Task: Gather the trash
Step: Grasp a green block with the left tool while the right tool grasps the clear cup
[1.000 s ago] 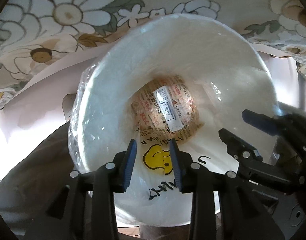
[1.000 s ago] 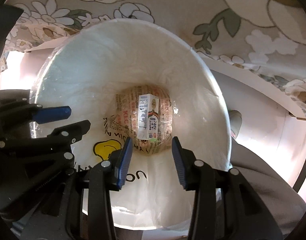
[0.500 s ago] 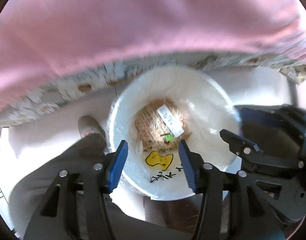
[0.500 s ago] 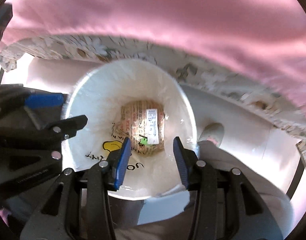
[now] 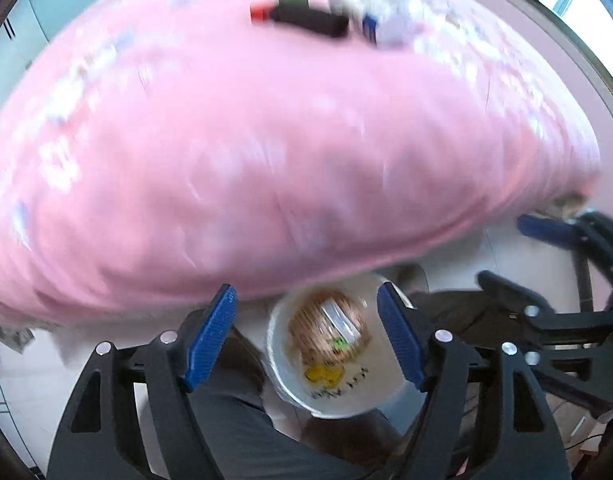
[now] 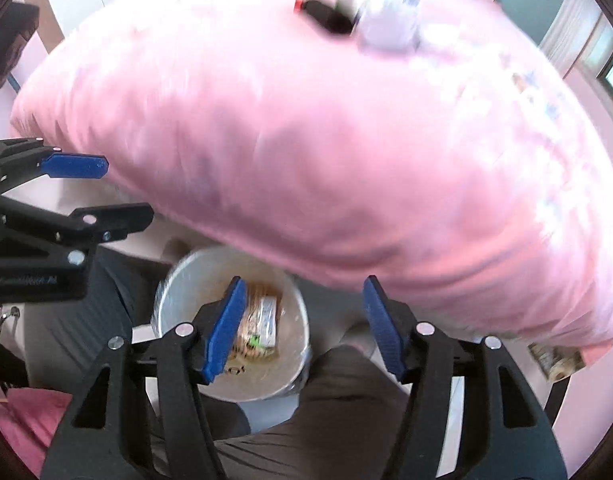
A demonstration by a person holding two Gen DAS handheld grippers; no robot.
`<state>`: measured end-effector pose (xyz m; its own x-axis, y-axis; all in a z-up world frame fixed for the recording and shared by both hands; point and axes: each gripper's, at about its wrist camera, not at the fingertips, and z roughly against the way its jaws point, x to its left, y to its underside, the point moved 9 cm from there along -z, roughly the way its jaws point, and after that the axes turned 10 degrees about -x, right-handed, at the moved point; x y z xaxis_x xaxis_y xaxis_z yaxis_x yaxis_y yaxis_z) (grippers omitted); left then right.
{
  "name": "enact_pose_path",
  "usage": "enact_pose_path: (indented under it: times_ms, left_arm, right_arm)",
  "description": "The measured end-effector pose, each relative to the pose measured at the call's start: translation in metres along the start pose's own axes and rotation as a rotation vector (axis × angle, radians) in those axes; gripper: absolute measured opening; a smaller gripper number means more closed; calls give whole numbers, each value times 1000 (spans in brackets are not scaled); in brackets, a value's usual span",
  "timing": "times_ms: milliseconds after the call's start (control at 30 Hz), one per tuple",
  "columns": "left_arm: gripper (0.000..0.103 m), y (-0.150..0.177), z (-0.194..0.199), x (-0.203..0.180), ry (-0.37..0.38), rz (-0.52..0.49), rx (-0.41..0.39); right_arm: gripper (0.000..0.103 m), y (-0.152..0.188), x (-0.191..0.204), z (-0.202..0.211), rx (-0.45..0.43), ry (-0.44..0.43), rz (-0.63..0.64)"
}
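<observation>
Pink bedding (image 5: 266, 152) fills both views, with more trash blurred at its far side: a dark bottle with a red cap (image 5: 306, 20) and a crumpled pale wrapper (image 5: 390, 26), while the white lined bin (image 5: 386, 400) below already holds a printed paper wrapper (image 5: 326, 332) and a small carton (image 6: 266, 320). These pieces look light; I judge the bottle stiff and best pinched across its body, the wrapper soft. Left claw (image 5: 306, 336) and right claw (image 6: 304, 326) both gape wide, empty, touching nothing.
</observation>
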<state>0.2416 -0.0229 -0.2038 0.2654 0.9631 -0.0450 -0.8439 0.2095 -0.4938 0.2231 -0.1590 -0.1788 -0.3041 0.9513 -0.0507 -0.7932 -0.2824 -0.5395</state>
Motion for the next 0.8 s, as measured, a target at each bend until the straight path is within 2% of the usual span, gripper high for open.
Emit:
enact_pose_path:
  times_ms: [167, 367, 533, 800]
  left_arm:
    - [77, -56, 31, 11, -49, -25, -76]
    - [80, -118, 42, 19, -95, -86, -138]
    - [80, -165, 34, 19, -118, -146, -167]
    - [80, -241, -2, 15, -100, -264, -185]
  right_arm:
    - [65, -46, -26, 28, -73, 36, 12]
    - [65, -95, -50, 53, -117, 51, -33]
    - [65, -137, -75, 60, -143, 99, -93]
    - [65, -197, -110, 37, -134, 164, -224]
